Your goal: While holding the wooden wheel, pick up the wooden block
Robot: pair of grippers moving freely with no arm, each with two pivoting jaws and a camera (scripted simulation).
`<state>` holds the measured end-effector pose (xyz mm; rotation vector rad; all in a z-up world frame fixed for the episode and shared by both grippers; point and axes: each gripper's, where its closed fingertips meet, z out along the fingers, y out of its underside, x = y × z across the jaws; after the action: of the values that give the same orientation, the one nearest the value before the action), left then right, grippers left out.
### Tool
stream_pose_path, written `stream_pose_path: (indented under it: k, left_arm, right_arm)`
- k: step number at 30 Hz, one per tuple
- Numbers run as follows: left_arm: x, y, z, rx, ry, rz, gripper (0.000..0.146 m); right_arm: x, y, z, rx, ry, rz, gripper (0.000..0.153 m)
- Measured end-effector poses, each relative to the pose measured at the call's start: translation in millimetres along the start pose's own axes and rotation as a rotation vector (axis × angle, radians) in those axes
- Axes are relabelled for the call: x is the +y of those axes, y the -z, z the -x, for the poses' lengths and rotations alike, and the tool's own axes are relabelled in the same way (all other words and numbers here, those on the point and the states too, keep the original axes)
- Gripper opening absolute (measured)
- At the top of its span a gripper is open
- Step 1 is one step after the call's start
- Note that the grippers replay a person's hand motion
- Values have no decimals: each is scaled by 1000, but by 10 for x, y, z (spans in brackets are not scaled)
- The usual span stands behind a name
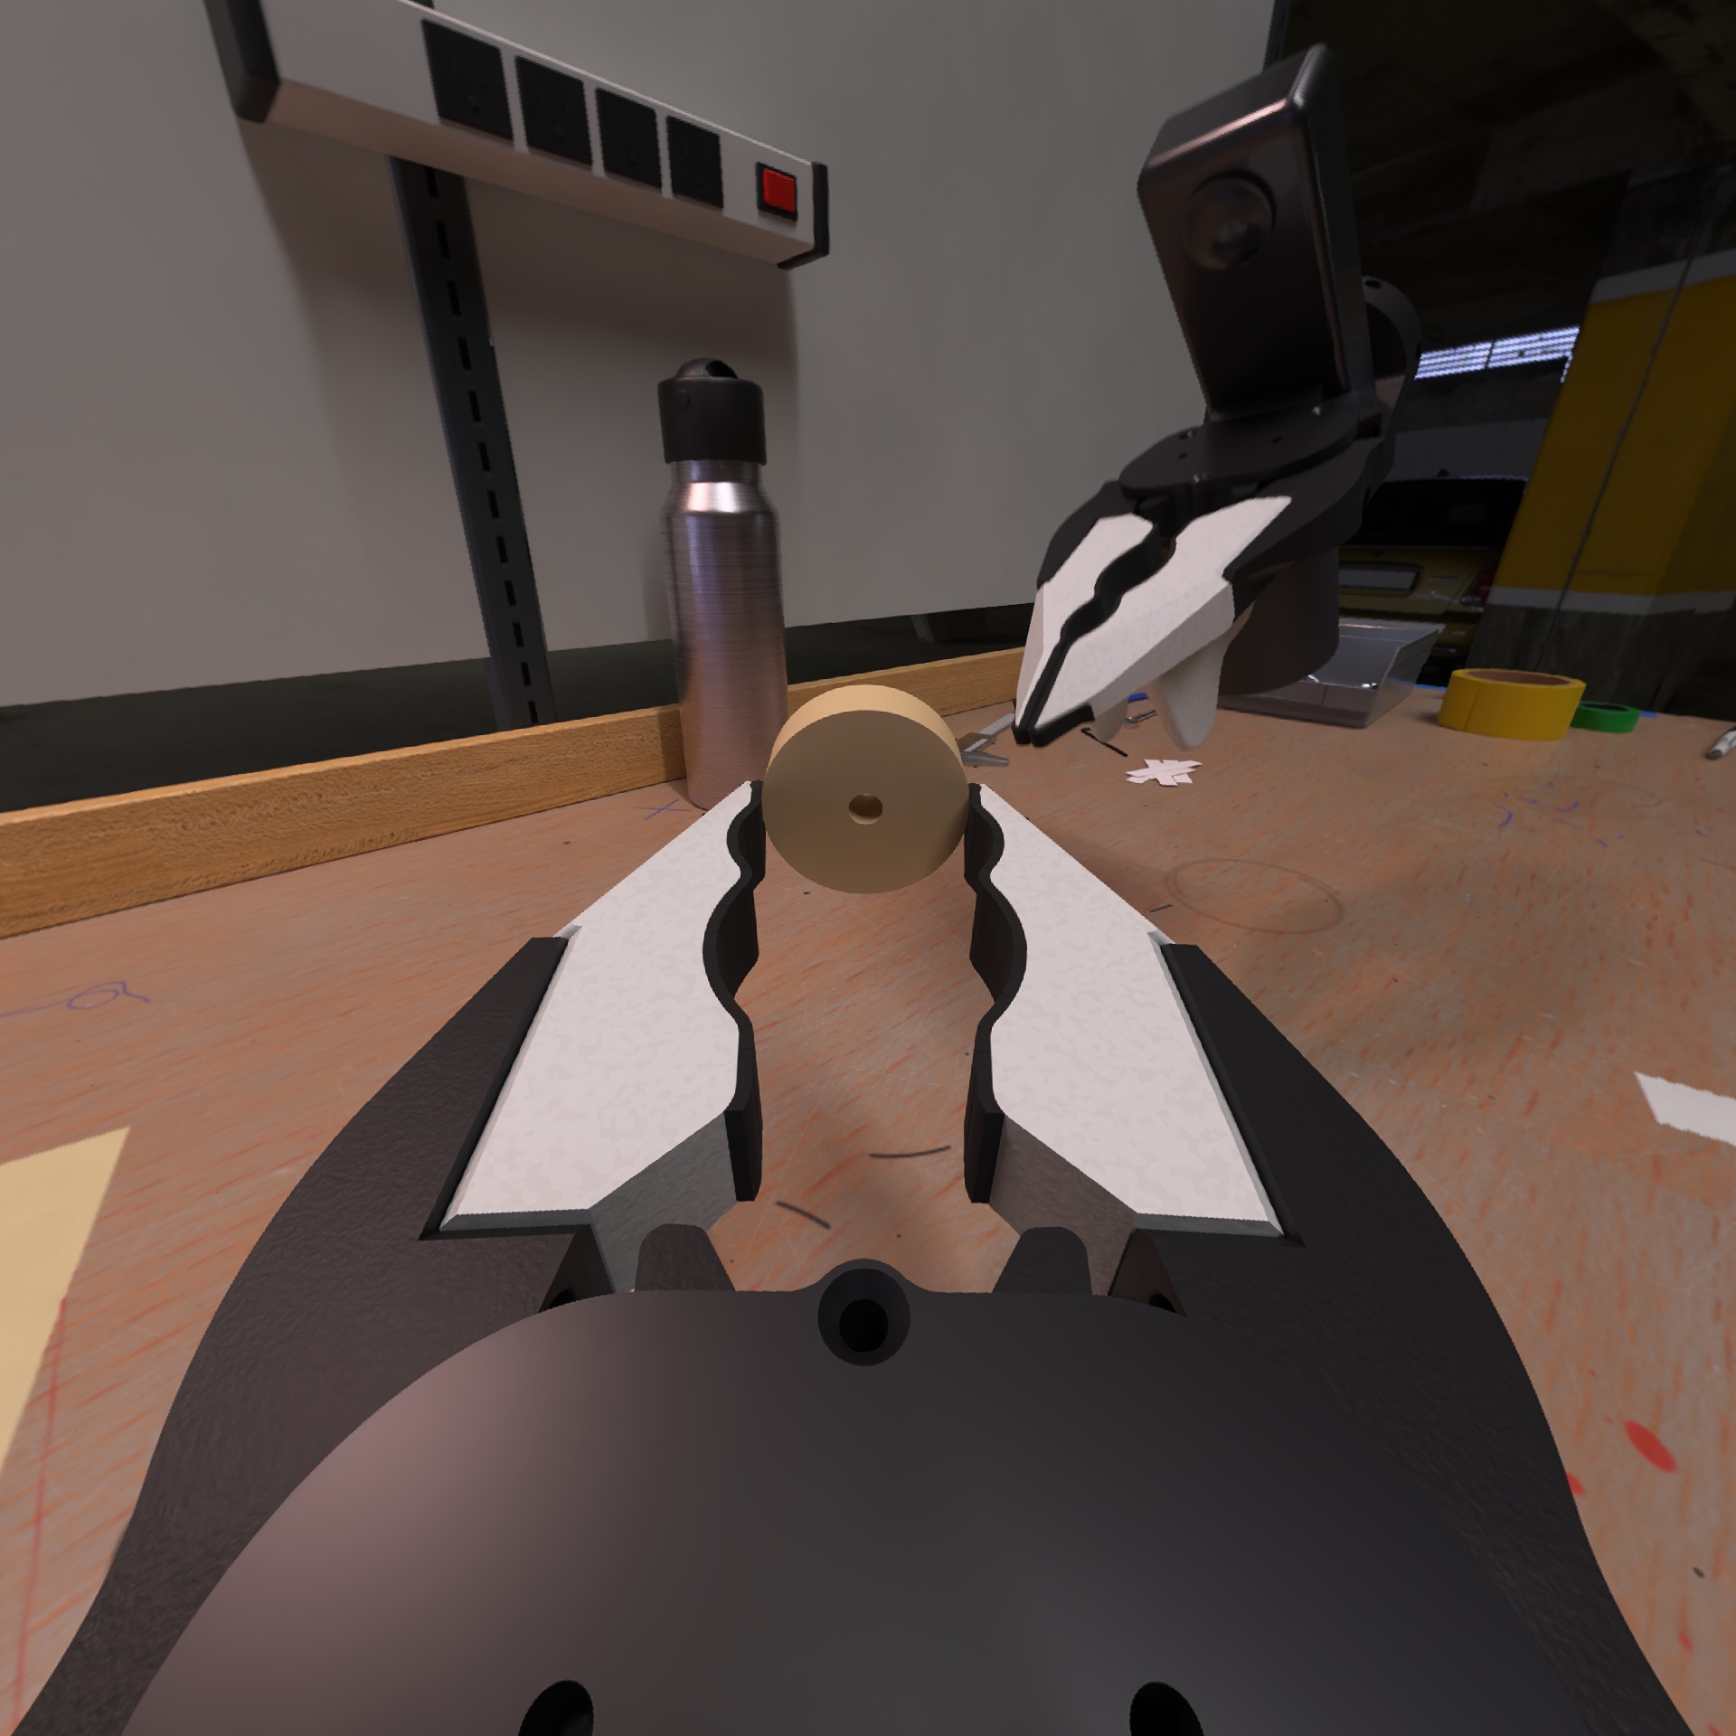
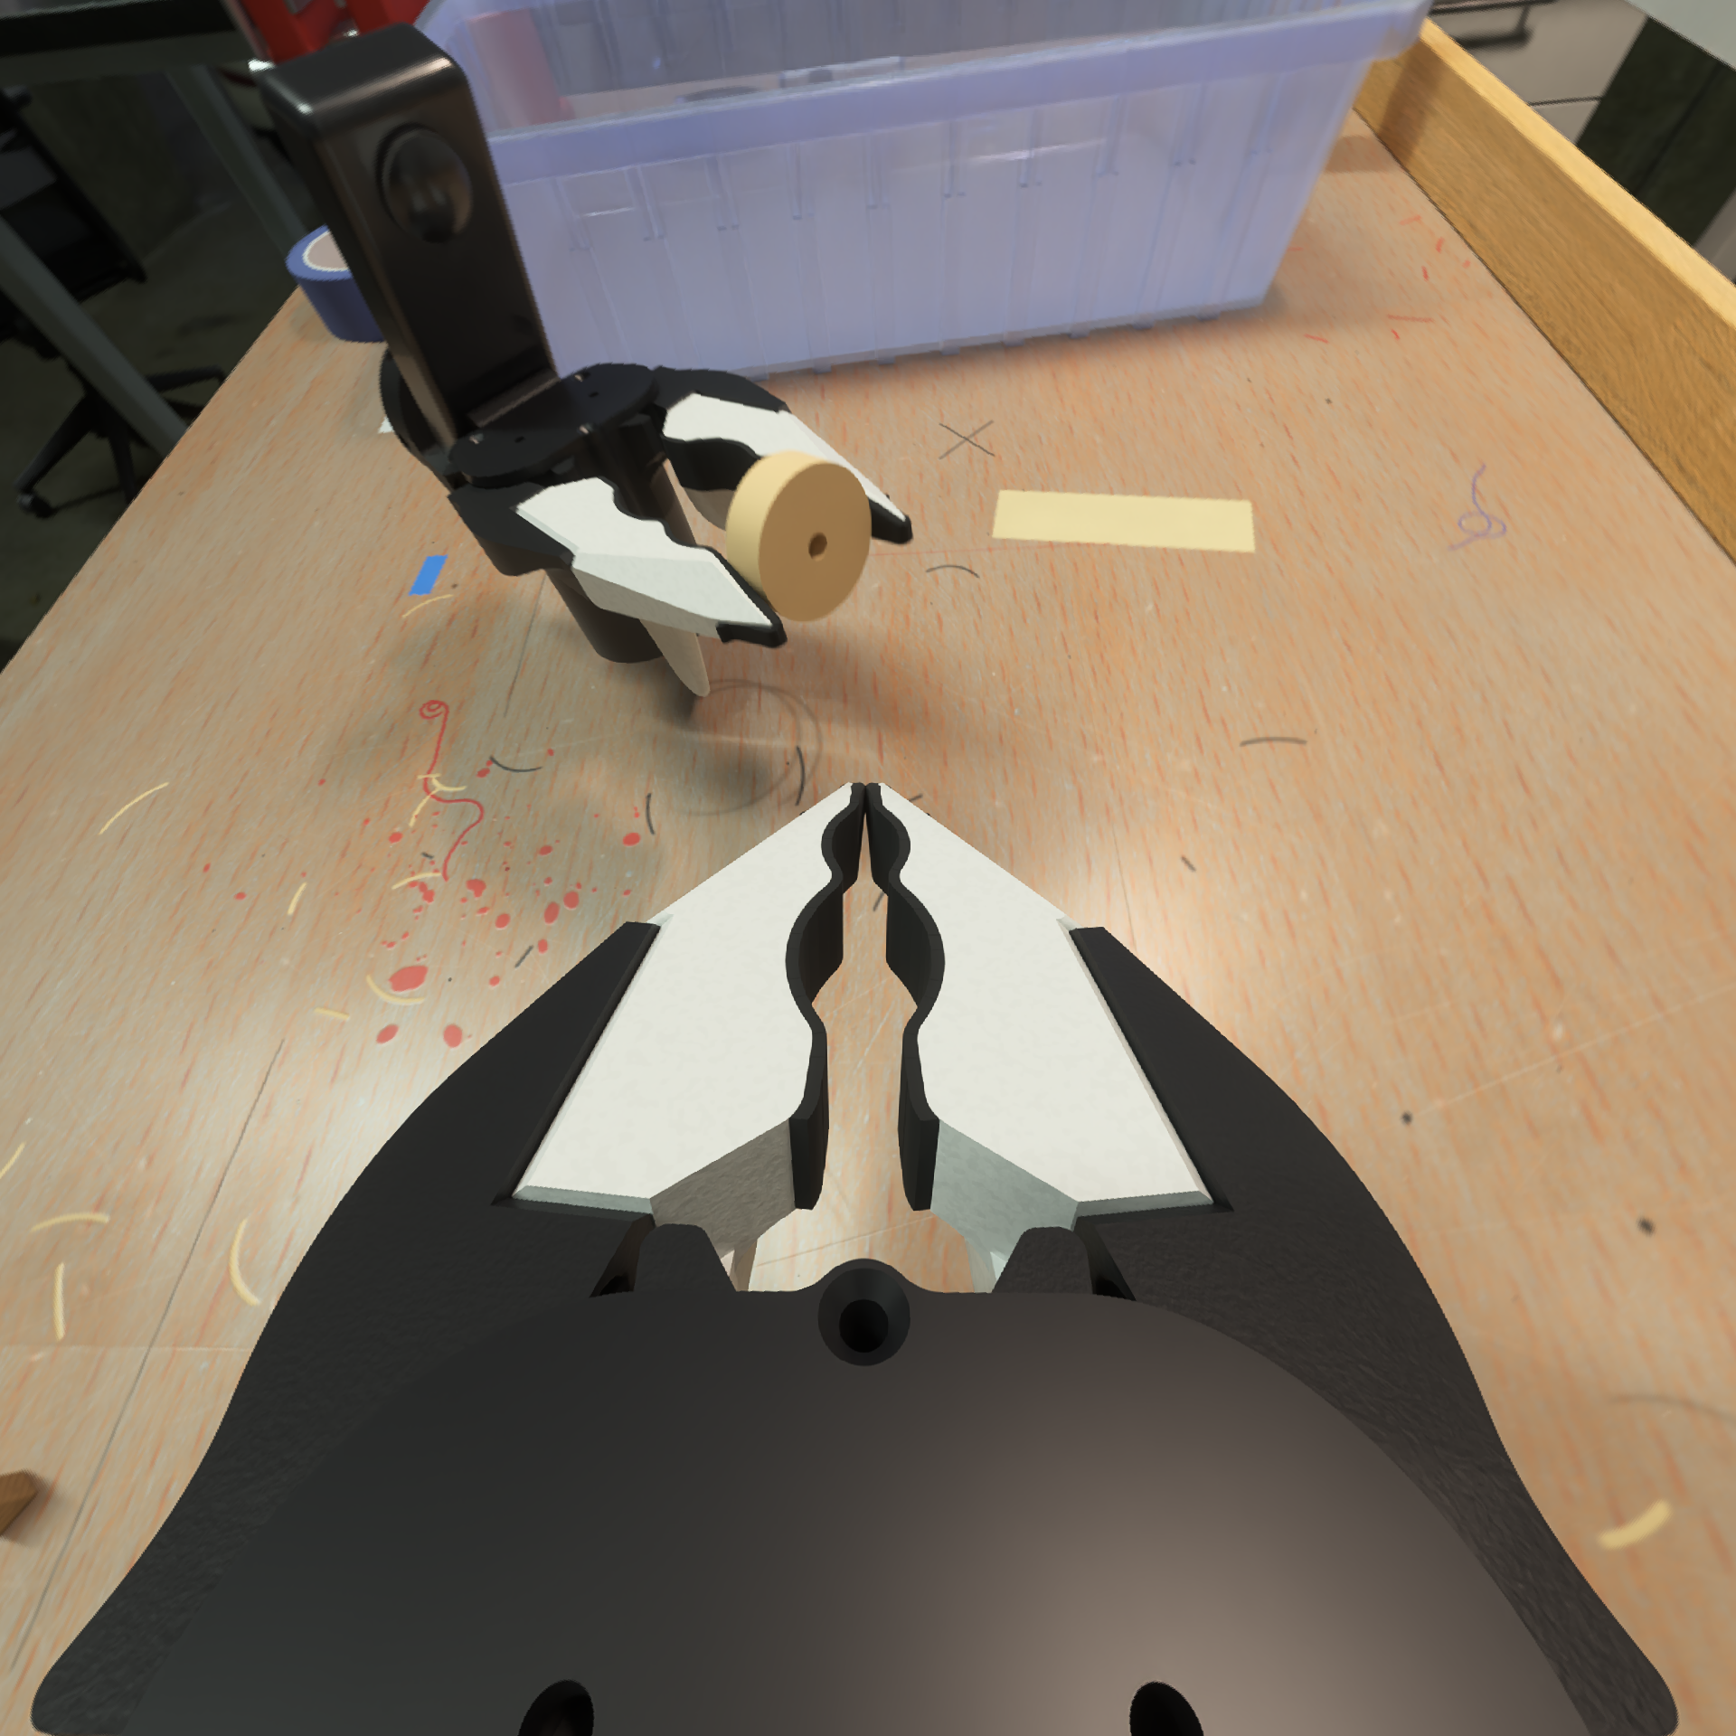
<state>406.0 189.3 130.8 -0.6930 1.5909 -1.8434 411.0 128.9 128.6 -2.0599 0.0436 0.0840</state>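
My left gripper [image 1: 864, 798] is shut on the wooden wheel [image 1: 869, 845], a tan disc with a small centre hole, and holds it above the table between the fingertips. The right wrist view shows that gripper [image 2: 822, 578] and the wheel [image 2: 798, 526] at upper left. My right gripper [image 2: 864, 794] is shut and empty above the tabletop; it also shows in the left wrist view [image 1: 1029, 733], pointing down at the right. A corner of a brown wooden piece [image 2: 14, 1498], perhaps the block, shows at the left edge.
A metal bottle [image 1: 723, 601] stands behind the wheel by the wooden rail [image 1: 329, 817]. Yellow [image 1: 1512, 700] and green [image 1: 1611, 716] tape rolls lie at far right. A clear plastic bin [image 2: 921, 188], a blue tape roll [image 2: 324, 277] and a yellow tape strip [image 2: 1123, 519] lie beyond.
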Motion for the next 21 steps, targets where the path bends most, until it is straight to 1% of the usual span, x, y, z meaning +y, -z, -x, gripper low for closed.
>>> stream_pose_path:
  k: [4, 7, 9, 12, 14, 16, 19, 21]
  left_arm:
    - [56, -26, -55, 18, -55, 26, 42]
    - [133, -38, -34, 0, -100, 64, 42]
    - [138, -34, -19, -7, -97, 62, 42]
    - [95, -20, -13, -10, -82, 32, 42]
    - [74, -7, -5, -18, -85, 20, 42]
    - [64, 6, 7, -25, -88, 10, 42]
    - [48, 21, 30, -34, -66, -9, 42]
    - [33, 28, 40, -37, -49, -23, 42]
  right_arm:
    - [196, 20, 15, 47, -76, -30, 0]
    - [260, 123, 49, 102, -115, -59, 0]
    - [271, 231, 97, 144, -119, -65, 0]
    - [270, 451, 224, 231, -81, -43, 1]
    - [284, 600, 379, 280, -60, -15, 3]
    - [335, 714, 613, 296, -49, 27, 6]
    - [514, 801, 1036, 290, -14, 117, 9]
    - [711, 790, 1357, 249, -5, 185, 10]
